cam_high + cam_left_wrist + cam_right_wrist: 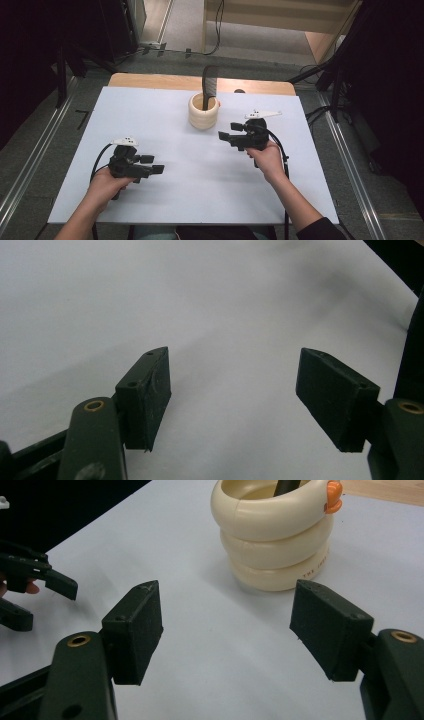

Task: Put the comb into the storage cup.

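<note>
Where the white sheet (200, 170) covers the table, a cream holder (204, 112) stands near the far edge, a little right of centre, and a black comb (209, 86) stands upright in it, its toothed end rising well above the rim. Seen from the right gripper view, the holder (272, 540) is built like three fat, smooth rings stacked one on another, glossy as glazed plastic or ceramic, with a small orange knob at the rim and faint lettering on the lowest ring; the dark comb (287, 486) dips into its mouth.

Beyond the sheet a strip of bare wooden tabletop (150, 80) shows at the far edge. Grey carpet surrounds the table, metal rails run along both sides of the floor, and cables trail across it at the back.

Nearest the holder is the right gripper (223, 136), held just to its right and pointing toward it. Its jaws stand well apart with nothing between them, and the matte black pads (137, 625) hover above the sheet without touching the holder. Well apart from it, at the near left of the sheet, the left gripper (152, 165) is held low in the person's hand, its jaws spread wide and empty; its blocky dark pads (150, 390) frame bare white sheet.
</note>
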Demonstrator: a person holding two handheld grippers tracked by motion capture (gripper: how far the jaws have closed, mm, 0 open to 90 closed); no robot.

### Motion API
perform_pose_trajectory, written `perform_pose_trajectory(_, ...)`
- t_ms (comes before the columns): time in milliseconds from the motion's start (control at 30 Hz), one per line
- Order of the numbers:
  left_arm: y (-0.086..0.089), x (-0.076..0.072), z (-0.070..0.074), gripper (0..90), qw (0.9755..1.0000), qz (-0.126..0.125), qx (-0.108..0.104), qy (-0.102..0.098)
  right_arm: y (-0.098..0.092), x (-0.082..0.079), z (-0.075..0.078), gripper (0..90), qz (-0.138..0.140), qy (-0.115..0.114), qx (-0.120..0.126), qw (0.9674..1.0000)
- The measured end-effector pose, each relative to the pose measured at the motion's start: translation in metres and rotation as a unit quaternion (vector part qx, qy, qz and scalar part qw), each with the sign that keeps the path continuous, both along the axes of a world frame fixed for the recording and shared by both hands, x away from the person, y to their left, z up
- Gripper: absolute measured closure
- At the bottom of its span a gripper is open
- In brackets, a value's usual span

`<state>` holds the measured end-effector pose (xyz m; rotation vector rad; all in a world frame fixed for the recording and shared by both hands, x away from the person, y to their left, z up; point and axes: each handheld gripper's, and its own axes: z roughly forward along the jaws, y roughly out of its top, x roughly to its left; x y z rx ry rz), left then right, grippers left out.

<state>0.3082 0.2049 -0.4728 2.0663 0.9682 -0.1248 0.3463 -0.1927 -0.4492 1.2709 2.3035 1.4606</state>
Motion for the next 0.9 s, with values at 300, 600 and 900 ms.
perform_pose_trajectory(300, 0.000, 0.000, 0.000, 30.7, 1.0000, -0.001, 0.000, -0.002, -0.006, -0.015, -0.004, 26.8, 0.005, -0.004, 0.000, 1.0000)
perform_pose_trajectory(600, -0.001, -0.001, 0.002, 30.7, 1.0000, -0.002, -0.002, -0.003, -0.012, -0.031, -0.009, 26.7, 0.011, -0.001, 0.003, 0.9999)
perform_pose_trajectory(900, -0.002, -0.002, 0.003, 30.7, 1.0000, -0.004, -0.004, -0.005, -0.025, -0.049, -0.011, 26.8, 0.012, 0.003, 0.007, 0.9999)
